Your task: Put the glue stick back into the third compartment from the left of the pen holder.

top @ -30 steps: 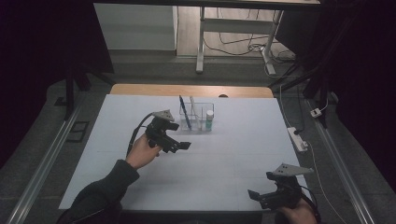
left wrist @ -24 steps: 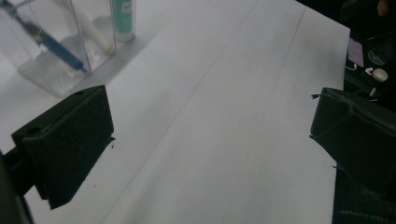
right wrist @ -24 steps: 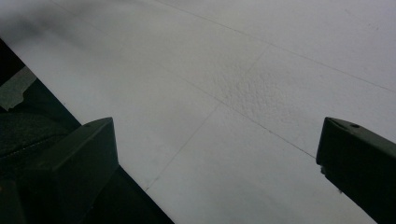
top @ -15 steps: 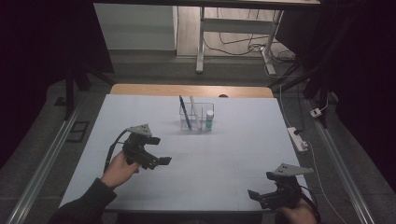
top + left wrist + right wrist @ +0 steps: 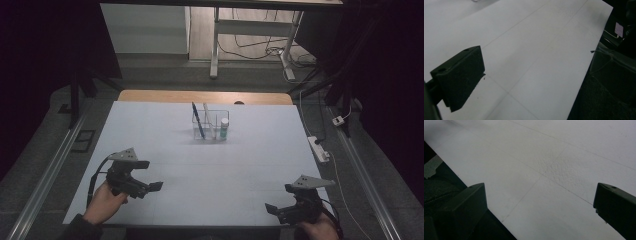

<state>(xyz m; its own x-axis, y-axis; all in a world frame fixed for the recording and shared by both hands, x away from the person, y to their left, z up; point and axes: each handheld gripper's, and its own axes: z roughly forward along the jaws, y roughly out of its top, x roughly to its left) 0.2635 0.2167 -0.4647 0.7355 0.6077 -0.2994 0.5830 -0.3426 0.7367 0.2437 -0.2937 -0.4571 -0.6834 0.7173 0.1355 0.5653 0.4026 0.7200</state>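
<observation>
Clear organiser (image 5: 210, 125) at table's 12 o'clock: light, rigid, slippery; grip rim. Left gripper (image 5: 150, 187) jaw state unclear, right gripper (image 5: 272, 209) jaws spread, empty

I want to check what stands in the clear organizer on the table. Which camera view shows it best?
The high view: the clear organizer stands whole at the table's far middle, with a blue pen and a small capped bottle upright inside. The two gripper views look at bare white tabletop instead.
</observation>
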